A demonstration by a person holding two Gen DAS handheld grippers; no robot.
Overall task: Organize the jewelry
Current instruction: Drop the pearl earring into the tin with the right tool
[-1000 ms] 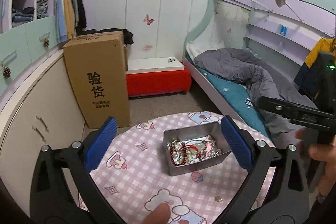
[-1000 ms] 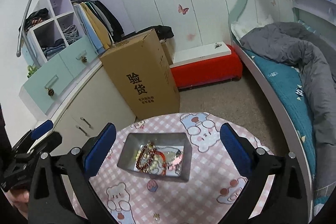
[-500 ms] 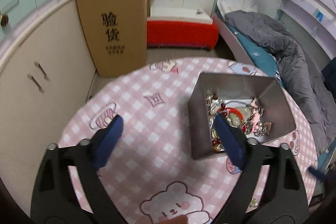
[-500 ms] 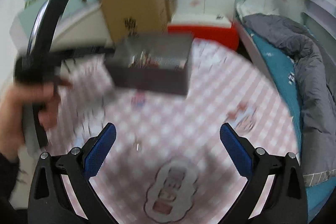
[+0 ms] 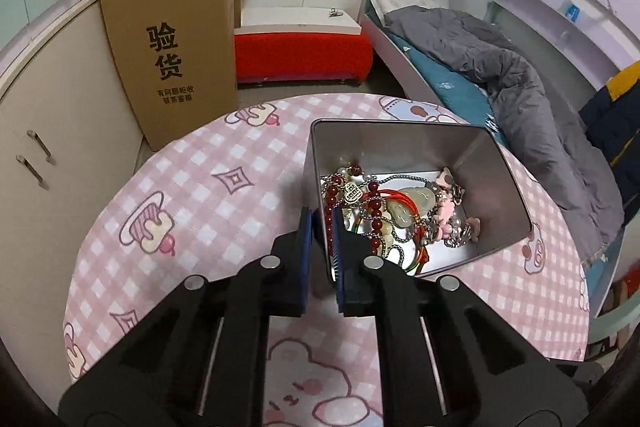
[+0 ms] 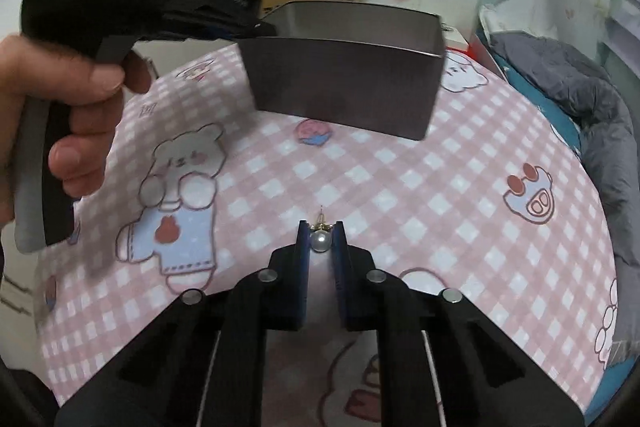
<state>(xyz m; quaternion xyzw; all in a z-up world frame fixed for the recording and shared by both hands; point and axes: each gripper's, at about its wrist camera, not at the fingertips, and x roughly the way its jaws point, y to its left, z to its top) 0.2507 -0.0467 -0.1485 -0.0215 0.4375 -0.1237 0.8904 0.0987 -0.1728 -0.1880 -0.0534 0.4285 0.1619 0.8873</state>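
A grey metal tin (image 5: 496, 183) holds tangled jewelry (image 5: 384, 211): red beads, chains, pale stones. My left gripper (image 5: 320, 227) is shut on the tin's near-left wall. In the right wrist view the tin (image 6: 344, 83) looks lifted and tilted above the pink checked table (image 6: 400, 187), held by the left gripper (image 6: 256, 25). My right gripper (image 6: 320, 237) is shut on a pearl earring (image 6: 321, 240) with a gold post, low over the table.
The round table (image 5: 192, 195) has a cartoon-print cloth. A tall cardboard box (image 5: 172, 43) and cupboards stand behind left. A red bench (image 5: 300, 55) is at the back, and a bed with a grey duvet (image 5: 500, 67) is on the right.
My left gripper has closed on the tin's wall and raised the tin. My right gripper has dropped to the table and closed on the pearl earring.
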